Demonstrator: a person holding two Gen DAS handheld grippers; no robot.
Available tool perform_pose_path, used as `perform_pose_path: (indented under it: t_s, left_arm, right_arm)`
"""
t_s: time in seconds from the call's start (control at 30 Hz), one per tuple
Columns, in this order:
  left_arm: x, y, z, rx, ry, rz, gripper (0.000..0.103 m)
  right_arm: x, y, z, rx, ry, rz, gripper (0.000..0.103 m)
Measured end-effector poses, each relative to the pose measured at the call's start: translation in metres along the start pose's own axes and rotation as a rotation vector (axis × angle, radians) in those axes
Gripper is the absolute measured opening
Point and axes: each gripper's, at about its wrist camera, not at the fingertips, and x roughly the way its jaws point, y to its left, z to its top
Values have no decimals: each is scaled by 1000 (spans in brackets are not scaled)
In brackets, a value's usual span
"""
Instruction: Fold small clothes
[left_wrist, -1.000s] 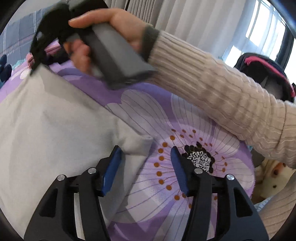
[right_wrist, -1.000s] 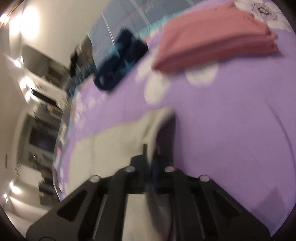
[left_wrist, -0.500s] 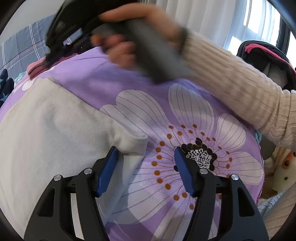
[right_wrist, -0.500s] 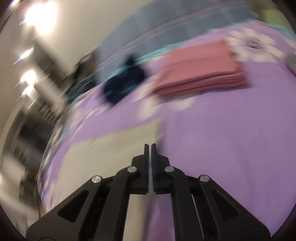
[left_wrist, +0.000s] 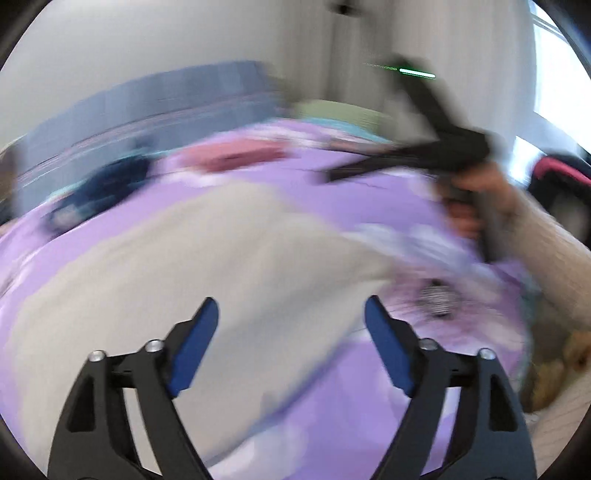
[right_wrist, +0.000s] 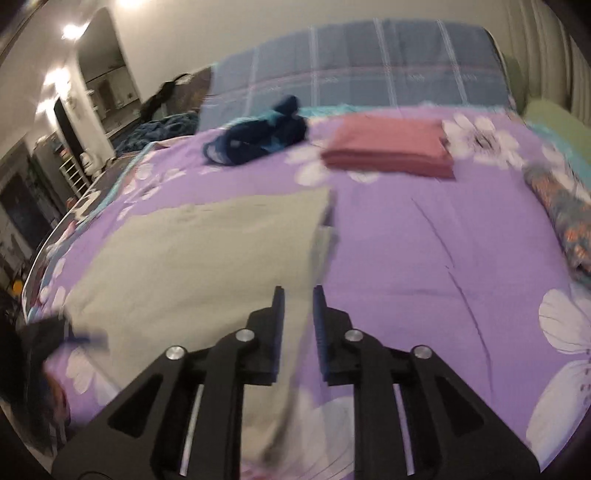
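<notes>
A pale grey-beige garment (left_wrist: 207, 266) lies spread flat on the purple flowered bedspread (left_wrist: 343, 417); it also shows in the right wrist view (right_wrist: 207, 254), with a folded edge along its right side. My left gripper (left_wrist: 291, 325) is wide open and empty above the garment's near part. My right gripper (right_wrist: 298, 306) is slightly open and empty, raised above the garment's right edge. It shows blurred in the left wrist view (left_wrist: 424, 155), held in a hand at the upper right.
A folded pink garment (right_wrist: 391, 146) and a crumpled dark blue garment (right_wrist: 258, 134) lie at the far side of the bed. A blue plaid cover (right_wrist: 354, 62) stands behind them. A patterned cloth (right_wrist: 561, 210) lies at the right edge.
My right gripper has let go of the grey garment, opened a little and lifted away to the right. My left gripper has risen and opened wider. The garment now lies flat.
</notes>
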Motion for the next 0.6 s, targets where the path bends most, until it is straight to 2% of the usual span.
perform_pose_path:
  t_s: [0.1, 0.23, 0.33, 0.4, 0.5, 0.53, 0.6]
  left_arm:
    - [-38, 64, -33, -189, 4, 201, 84]
    - [-93, 126, -77, -386, -7, 384, 84]
    - [-137, 156, -109, -469, -30, 519, 85]
    - [-159, 171, -126, -514, -49, 557, 87]
    - [-175, 185, -146, -556, -65, 565, 88]
    - [-176, 186, -153, -561, -66, 563, 88]
    - [-175, 194, -163, -574, -63, 551, 88]
  right_arm:
    - [7, 58, 13, -149, -27, -4, 32]
    - [16, 159, 0, -377, -31, 106, 40]
    - [32, 226, -18, -531, -20, 169, 45]
    - [46, 282, -39, -666, -10, 230, 47]
    - [59, 337, -65, -781, 3, 263, 52]
    - [64, 351, -73, -805, 10, 260, 52]
    - [82, 375, -89, -848, 14, 199, 53]
